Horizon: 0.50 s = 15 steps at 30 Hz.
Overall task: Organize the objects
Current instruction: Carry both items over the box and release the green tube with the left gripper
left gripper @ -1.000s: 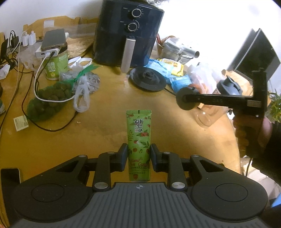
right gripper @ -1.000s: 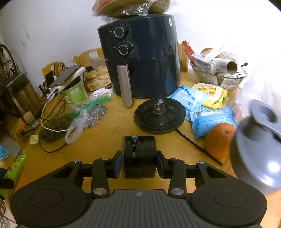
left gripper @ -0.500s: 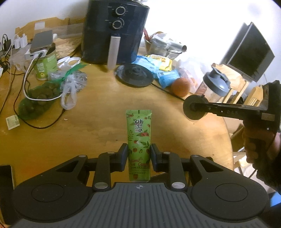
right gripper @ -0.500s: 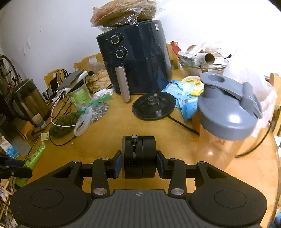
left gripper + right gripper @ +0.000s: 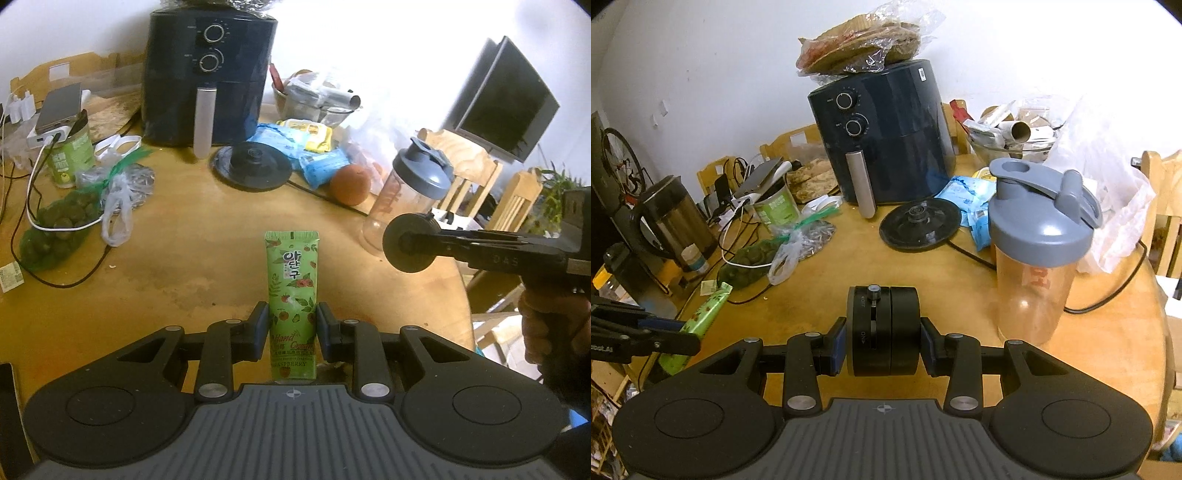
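Two tongs, left tongs [image 5: 291,328] clamping hand cream tube [image 5: 291,280], right tongs [image 5: 882,347] clamping black disc [image 5: 882,328]

Readable text: green hand-cream tube [image 5: 291,295] carries large Korean characters near its top, "Hand Cream" in script lower down, "RASPBERRY" in caps at the bottom. Black round device [image 5: 882,330] has "OFF" and "ON" with arrows along its slider slot. Right gripper's body [image 5: 506,258] shows embossed "DAS". Shaker bottle [image 5: 1034,269] has red lettering, not legible. Air fryer [image 5: 210,70] dial labels too small.
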### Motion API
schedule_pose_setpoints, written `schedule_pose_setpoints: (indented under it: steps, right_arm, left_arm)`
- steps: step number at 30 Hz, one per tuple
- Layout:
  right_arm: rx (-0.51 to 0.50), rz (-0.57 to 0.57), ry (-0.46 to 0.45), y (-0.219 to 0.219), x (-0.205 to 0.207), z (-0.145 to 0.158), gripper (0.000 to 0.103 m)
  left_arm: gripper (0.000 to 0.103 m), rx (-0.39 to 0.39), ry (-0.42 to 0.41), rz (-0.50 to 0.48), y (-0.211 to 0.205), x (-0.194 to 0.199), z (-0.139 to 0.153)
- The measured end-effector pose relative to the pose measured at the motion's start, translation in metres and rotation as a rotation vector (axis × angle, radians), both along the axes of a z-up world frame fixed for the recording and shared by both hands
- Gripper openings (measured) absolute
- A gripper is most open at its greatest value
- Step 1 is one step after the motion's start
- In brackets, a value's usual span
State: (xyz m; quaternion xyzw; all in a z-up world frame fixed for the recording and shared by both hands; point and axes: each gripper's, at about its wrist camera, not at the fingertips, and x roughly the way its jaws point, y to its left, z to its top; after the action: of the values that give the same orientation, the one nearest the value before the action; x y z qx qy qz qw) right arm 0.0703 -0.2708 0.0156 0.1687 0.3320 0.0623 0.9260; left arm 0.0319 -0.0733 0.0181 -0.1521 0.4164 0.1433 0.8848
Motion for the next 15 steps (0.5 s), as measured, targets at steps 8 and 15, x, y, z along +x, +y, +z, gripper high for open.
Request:
schedule_pose_setpoints:
  steps: [8, 15]
  right_arm:
    - [0.028, -0.007, 0.014, 0.000, -0.024, -0.004, 0.042]
    - [0.053, 0.000, 0.034, 0.005, -0.041, -0.010, 0.043]
  left_arm:
    - [0.027, -0.020, 0.025, -0.005, -0.011, -0.004, -0.009]
    - [0.027, -0.047, 0.050, 0.004, -0.021, -0.011, -0.019]
